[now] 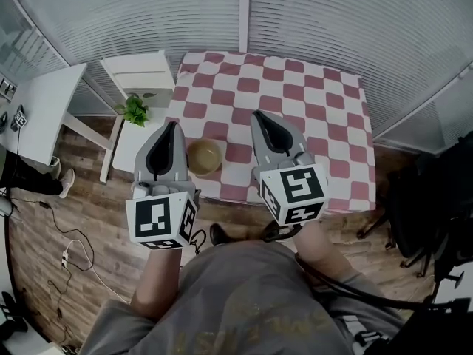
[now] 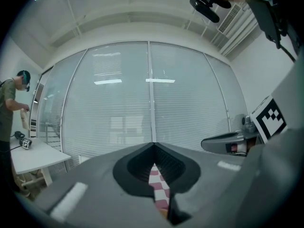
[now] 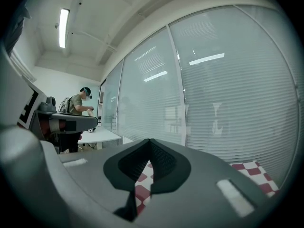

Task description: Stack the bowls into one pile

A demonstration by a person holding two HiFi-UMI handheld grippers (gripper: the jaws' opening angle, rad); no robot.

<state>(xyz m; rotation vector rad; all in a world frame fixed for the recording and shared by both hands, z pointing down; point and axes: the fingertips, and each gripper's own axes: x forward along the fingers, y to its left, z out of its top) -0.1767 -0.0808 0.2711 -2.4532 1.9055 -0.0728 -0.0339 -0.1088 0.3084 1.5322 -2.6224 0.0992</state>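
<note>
One tan bowl pile [image 1: 205, 156] sits near the front left edge of the red and white checked table [image 1: 295, 95]. My left gripper [image 1: 171, 126] hovers just left of the bowl, jaws shut with nothing between them. My right gripper [image 1: 259, 116] hangs to the bowl's right over the cloth, shut and empty too. Both gripper views look up at the blinds, so the bowl is hidden there. The left gripper [image 2: 154, 148] and right gripper [image 3: 149, 143] show tips pressed together, with a strip of checked cloth below.
A white side table [image 1: 137, 135] with a small green plant [image 1: 135, 109] stands left of the checked table. A white desk [image 1: 41, 109] lies further left, with a person [image 2: 9, 108] at it. Window blinds [image 1: 310, 13] close the far side. Cables lie on the wooden floor [image 1: 66, 257].
</note>
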